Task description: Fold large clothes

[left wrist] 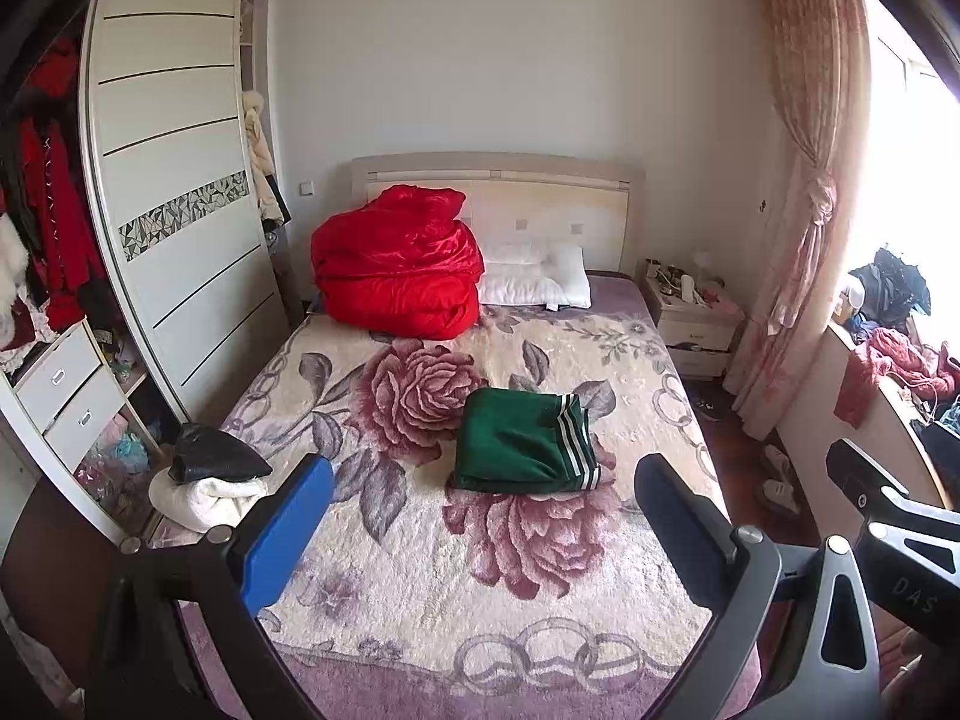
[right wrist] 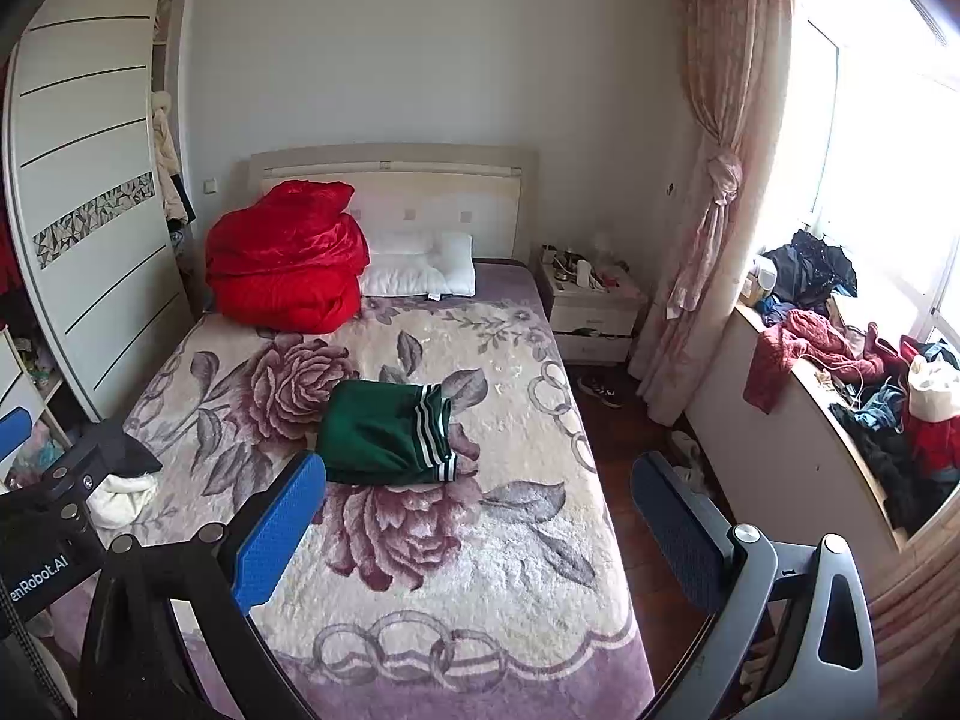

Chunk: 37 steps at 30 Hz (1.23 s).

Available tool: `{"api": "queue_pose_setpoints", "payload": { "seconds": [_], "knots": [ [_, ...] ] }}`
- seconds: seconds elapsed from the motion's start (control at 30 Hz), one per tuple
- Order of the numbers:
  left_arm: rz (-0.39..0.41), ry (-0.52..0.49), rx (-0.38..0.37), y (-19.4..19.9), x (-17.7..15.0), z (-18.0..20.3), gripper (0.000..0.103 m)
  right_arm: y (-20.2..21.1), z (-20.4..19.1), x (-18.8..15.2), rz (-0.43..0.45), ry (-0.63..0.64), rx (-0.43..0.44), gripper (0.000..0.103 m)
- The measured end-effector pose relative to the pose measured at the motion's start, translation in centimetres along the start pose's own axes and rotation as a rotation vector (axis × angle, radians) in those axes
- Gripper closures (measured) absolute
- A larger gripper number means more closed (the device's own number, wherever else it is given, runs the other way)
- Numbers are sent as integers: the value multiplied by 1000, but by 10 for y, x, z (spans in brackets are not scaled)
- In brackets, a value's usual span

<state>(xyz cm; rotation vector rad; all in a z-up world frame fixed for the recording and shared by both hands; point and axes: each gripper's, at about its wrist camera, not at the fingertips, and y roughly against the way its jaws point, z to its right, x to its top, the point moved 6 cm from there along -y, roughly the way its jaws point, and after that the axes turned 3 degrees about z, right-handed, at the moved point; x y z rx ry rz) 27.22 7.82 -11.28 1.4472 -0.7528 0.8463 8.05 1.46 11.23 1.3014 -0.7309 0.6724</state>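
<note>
A green garment with white stripes (left wrist: 523, 443) lies folded into a neat rectangle in the middle of the floral bed cover (left wrist: 420, 570); it also shows in the right wrist view (right wrist: 384, 435). My left gripper (left wrist: 483, 531) is open and empty, held above the foot of the bed, well short of the garment. My right gripper (right wrist: 477, 531) is open and empty, over the bed's right front part (right wrist: 510, 570). Its body shows at the right edge of the left wrist view (left wrist: 888, 516).
A red quilt (left wrist: 399, 264) and a white pillow (left wrist: 534, 273) sit at the headboard. A black and white clothes pile (left wrist: 207, 480) lies at the bed's left edge. A wardrobe (left wrist: 174, 180) stands left, a nightstand (left wrist: 696, 318) and a cluttered window ledge (right wrist: 840, 372) right.
</note>
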Motion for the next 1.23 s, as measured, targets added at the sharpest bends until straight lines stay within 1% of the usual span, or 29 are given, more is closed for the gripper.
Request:
{"api": "queue_pose_setpoints", "payload": {
  "seconds": [0.73,1.23],
  "knots": [
    [0,1,3,8,-2,-3,0,13,-6,-7,5,6,2,0],
    [10,-3,11,15,0,-3,0,23,-4,-20,6,0,-3,0]
  ]
}}
